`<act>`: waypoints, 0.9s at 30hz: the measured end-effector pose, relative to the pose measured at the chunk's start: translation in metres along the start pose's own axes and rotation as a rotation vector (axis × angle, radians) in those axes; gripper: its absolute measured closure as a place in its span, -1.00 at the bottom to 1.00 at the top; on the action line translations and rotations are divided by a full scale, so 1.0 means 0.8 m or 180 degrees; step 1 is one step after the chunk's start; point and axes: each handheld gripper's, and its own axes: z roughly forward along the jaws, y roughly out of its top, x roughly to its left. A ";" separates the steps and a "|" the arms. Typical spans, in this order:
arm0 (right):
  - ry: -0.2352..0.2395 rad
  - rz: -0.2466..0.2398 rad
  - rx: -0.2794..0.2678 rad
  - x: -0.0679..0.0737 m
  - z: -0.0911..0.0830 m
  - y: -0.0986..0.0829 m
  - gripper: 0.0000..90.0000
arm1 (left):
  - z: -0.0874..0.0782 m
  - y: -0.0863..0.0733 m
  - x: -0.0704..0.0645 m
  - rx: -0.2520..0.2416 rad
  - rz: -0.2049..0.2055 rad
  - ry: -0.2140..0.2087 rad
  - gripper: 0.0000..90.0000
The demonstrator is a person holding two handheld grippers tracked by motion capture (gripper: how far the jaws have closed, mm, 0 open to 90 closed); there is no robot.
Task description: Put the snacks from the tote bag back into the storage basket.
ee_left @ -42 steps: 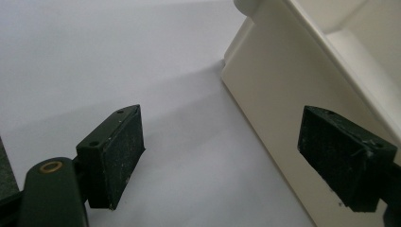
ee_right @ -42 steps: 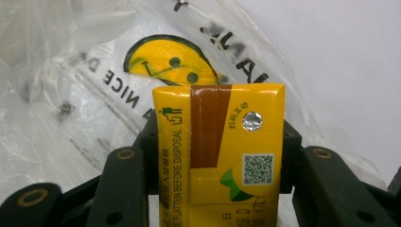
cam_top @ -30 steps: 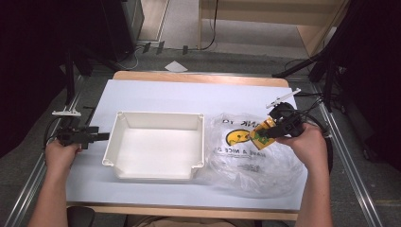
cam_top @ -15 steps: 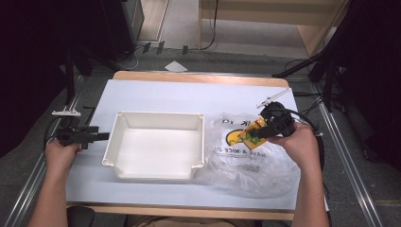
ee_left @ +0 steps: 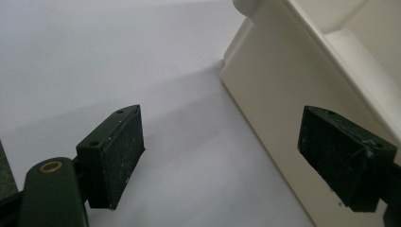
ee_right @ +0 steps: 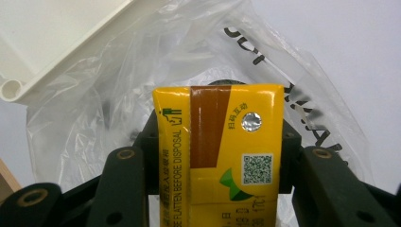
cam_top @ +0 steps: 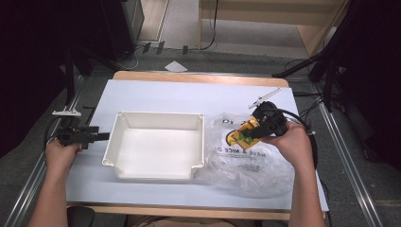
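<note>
High view: a white rectangular plastic tub point(cam_top: 156, 144) sat mid-table on a pale sheet. The left gripper point(cam_top: 101, 136) rested on the table just beside the tub's left wall. To the right of the tub lay a crumpled clear plastic bag w/ black print point(cam_top: 250, 163). Over it the right gripper point(cam_top: 249, 133) held a small yellow-and-brown drink carton point(cam_top: 245, 134).

Left gripper view: jaws stood wide apart w/ nothing between them, the cream tub wall point(ee_left: 283, 94) close by the right jaw.

Right gripper view: jaws were clamped on both sides of the carton point(ee_right: 222, 156), foil straw-hole and QR code facing the camera; the bag point(ee_right: 118, 85) lay beneath, tub corner point(ee_right: 52, 42) at upper left.
</note>
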 end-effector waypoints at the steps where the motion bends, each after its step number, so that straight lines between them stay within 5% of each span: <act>1: -0.0002 -0.0004 0.0008 0.002 0.000 0.001 0.22 | 0.000 0.000 0.000 0.0002 0.0000 0.0000 -0.64; 14: -0.0056 -0.0182 -0.0003 0.029 -0.009 0.023 0.21 | 0.000 0.000 0.000 0.0022 0.0000 0.0001 -0.64; 27: 0.0043 -0.0290 -0.0086 0.047 -0.013 0.044 0.21 | 0.000 -0.001 0.000 0.0013 -0.0005 0.0016 -0.64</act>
